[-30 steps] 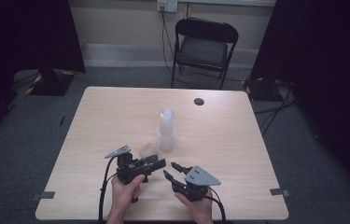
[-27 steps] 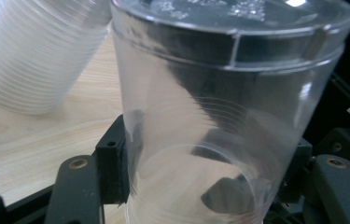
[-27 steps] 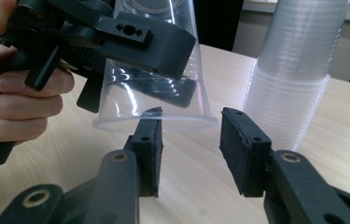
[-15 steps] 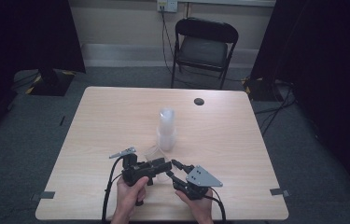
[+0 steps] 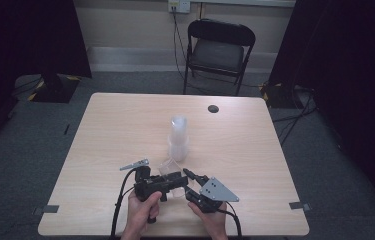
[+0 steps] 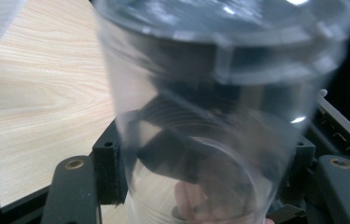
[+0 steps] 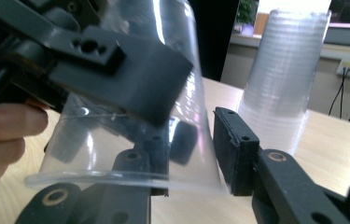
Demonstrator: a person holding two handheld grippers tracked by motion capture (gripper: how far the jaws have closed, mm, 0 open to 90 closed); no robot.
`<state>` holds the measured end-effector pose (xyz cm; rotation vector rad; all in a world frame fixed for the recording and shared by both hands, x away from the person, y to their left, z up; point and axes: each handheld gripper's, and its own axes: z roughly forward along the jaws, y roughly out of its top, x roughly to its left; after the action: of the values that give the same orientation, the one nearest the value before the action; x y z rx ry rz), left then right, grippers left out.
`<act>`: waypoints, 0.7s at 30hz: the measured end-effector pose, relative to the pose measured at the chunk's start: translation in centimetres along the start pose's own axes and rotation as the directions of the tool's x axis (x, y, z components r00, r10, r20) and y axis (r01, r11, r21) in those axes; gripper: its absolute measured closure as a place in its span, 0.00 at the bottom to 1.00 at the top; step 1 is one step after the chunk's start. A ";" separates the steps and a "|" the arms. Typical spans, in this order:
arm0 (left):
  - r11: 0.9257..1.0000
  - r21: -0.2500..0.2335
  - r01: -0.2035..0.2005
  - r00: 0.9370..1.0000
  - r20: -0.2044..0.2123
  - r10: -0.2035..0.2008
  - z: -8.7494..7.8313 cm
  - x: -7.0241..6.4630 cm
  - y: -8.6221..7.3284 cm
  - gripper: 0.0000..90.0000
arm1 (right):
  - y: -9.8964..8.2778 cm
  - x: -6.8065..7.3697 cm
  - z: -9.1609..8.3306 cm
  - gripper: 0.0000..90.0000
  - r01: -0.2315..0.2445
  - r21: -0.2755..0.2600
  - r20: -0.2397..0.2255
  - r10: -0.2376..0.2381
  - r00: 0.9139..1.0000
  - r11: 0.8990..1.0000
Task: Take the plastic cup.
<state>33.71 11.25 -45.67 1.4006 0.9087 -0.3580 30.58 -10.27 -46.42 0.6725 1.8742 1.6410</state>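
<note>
A single clear plastic cup [image 5: 166, 166] lies on its side just above the table's near edge, with my left gripper [image 5: 177, 181] shut on its walls. In the left gripper view the cup [image 6: 210, 93] sits between both pads of the left gripper [image 6: 203, 163], whose jaws have just been opening slightly. My right gripper [image 5: 187, 183] faces the cup's mouth from the right. In the right gripper view its jaws [image 7: 193, 154] straddle the wall of the cup [image 7: 88, 135] near the rim. They have just been closing and still stand apart. A tall stack of clear cups [image 5: 178, 137] [image 7: 280, 84] stands upright behind.
The light wooden table [image 5: 255, 150] carries a small dark round thing [image 5: 213, 108] near its far edge. A black folding chair [image 5: 218, 47] stands beyond the table. Cables trail from both grippers over the near edge.
My left gripper with the cup has edged right, closer to the right gripper, and its grey plate has tilted. The right hand has kept its place.
</note>
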 end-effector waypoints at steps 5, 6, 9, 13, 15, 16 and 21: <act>1.000 0.003 0.011 1.000 0.026 -0.011 0.2 0.0 0.0 0.39 | 0.1 0.2 -0.1 0.83 0.020 -0.039 0.018 -0.019 1.000 0.999; 1.000 0.006 0.010 1.000 0.025 -0.011 0.3 -0.1 0.0 0.39 | 0.1 0.3 -0.1 0.84 0.018 -0.045 0.028 -0.017 0.999 0.999; 1.000 0.009 -0.012 1.000 0.017 0.012 0.4 -0.1 -0.1 0.35 | 0.1 0.1 -0.3 0.88 0.020 -0.056 0.041 -0.018 0.999 0.998; 0.999 0.011 -0.049 0.999 -0.011 0.050 0.5 -0.3 0.0 0.29 | -0.1 -0.1 -0.4 0.93 0.015 -0.051 0.039 -0.013 0.999 0.999; 0.999 0.014 -0.048 0.999 -0.011 0.048 0.4 -0.2 0.1 0.27 | -0.1 -0.1 -0.5 0.95 0.018 -0.057 0.038 -0.016 0.999 0.998; 0.999 0.006 -0.044 0.999 -0.012 0.044 0.4 -0.2 0.1 0.27 | -0.1 -0.1 -0.5 0.95 0.018 -0.057 0.038 -0.016 0.999 0.998; 0.999 -0.012 -0.051 0.998 -0.030 0.050 0.1 -0.2 0.2 0.24 | -0.1 0.0 -0.5 0.99 0.034 -0.041 0.032 -0.033 0.999 0.999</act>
<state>33.71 11.10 -45.41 1.4183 0.8971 -0.2935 30.23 -10.66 -46.42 0.6424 1.8148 1.6353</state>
